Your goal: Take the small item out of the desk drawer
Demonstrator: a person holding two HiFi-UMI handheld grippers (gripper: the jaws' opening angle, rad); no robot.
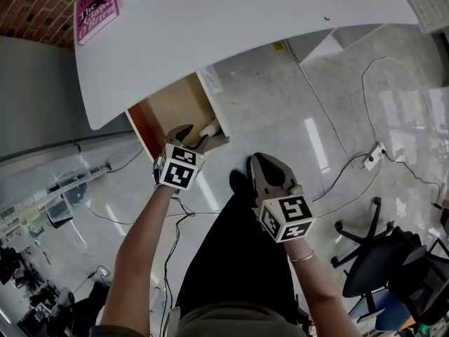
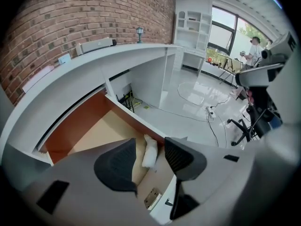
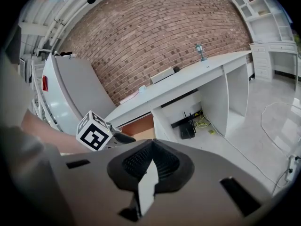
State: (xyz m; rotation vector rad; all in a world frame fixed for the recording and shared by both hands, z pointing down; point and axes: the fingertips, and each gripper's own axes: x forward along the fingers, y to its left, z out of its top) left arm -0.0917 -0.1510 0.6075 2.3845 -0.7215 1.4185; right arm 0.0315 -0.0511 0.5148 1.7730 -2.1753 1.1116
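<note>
Right gripper point(image 1: 261, 166), jaws pressed together on nothing, is hanging above the person's lap. Left gripper point(image 1: 186, 135), jaws apart, is hovering over the open desk drawer point(image 1: 170, 107), where the small white item point(image 2: 150, 153) is lying in a front corner. The white desk point(image 1: 231, 27) is extending beyond.

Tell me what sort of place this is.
Probably an office or reception area. A long white desk with an open drawer runs along a brick wall. A black swivel chair and a power strip with trailing cables sit on the glossy floor.
</note>
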